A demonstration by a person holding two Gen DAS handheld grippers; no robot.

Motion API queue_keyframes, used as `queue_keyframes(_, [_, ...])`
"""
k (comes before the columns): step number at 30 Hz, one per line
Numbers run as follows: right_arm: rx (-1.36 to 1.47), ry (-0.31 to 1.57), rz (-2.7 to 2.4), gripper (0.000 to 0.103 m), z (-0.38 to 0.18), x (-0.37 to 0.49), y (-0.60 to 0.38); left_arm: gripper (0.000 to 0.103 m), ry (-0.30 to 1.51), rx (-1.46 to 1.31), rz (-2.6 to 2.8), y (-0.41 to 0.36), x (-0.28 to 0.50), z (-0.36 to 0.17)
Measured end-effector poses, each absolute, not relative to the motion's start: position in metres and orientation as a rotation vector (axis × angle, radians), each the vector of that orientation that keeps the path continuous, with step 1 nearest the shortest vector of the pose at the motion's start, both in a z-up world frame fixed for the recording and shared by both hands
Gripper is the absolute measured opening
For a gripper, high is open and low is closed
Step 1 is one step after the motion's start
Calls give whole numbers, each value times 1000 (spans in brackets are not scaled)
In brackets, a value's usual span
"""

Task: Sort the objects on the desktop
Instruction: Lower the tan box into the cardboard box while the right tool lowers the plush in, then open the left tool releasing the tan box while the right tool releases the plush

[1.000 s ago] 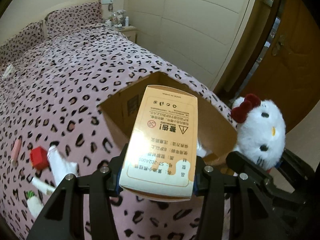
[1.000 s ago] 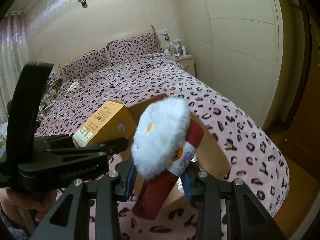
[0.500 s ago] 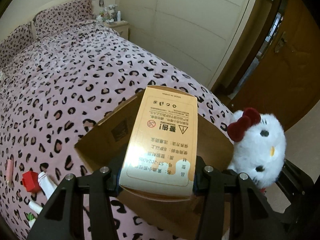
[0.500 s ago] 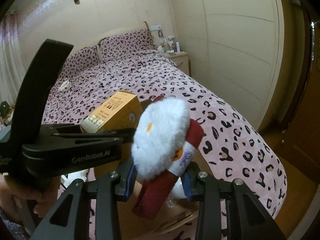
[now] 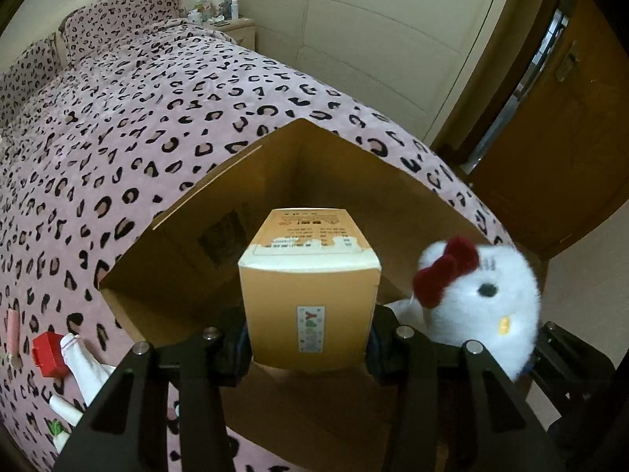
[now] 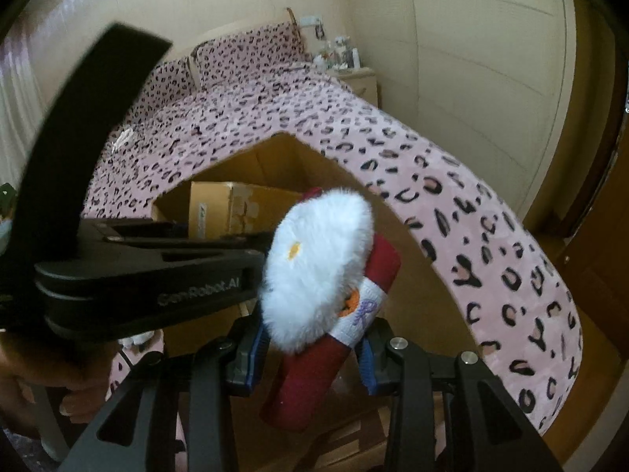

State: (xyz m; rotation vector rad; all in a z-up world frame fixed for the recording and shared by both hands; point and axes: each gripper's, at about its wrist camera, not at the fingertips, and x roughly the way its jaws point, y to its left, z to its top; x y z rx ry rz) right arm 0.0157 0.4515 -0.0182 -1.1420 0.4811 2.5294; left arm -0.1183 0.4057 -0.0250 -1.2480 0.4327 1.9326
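Observation:
My left gripper (image 5: 308, 338) is shut on an orange carton (image 5: 310, 287), holding it tilted down inside the open cardboard box (image 5: 220, 212) on the leopard-print bed. My right gripper (image 6: 312, 354) is shut on a white plush cat toy (image 6: 318, 267) with a red body, held over the same box (image 6: 409, 244). The toy (image 5: 483, 299) shows at the right in the left wrist view. The left gripper's body (image 6: 129, 271) crosses the right wrist view, with the carton (image 6: 232, 208) beyond it.
On the bedspread left of the box lie a red block (image 5: 47, 350), a white tube (image 5: 84, 365) and a pink stick (image 5: 13, 330). A nightstand with bottles (image 5: 220, 11) stands at the bed's head. A wooden door (image 5: 558, 133) is at the right.
My left gripper has tipped forward and lowered the carton into the box. The right gripper has moved the plush toy closer over the box.

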Motion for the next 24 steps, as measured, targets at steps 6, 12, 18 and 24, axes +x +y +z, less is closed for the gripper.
queue_keyframes(6, [-1190,489,2506,39,-30,14,454,46,442,-1246,1936,405,-120,-25])
queue_keyframes(12, [-1218,490,2496,42,-29,13,455,60,428,-1231,1935,405,-118,-23])
queue_keyframes(18, [-1227,523,2499,46,-22,15,457,71,400,-1234,1930,403,-118,-20])
queue_keyframes(24, [-1207,632,2520,49,-3,25,460,78,350,-1209,1970,377,-116,3])
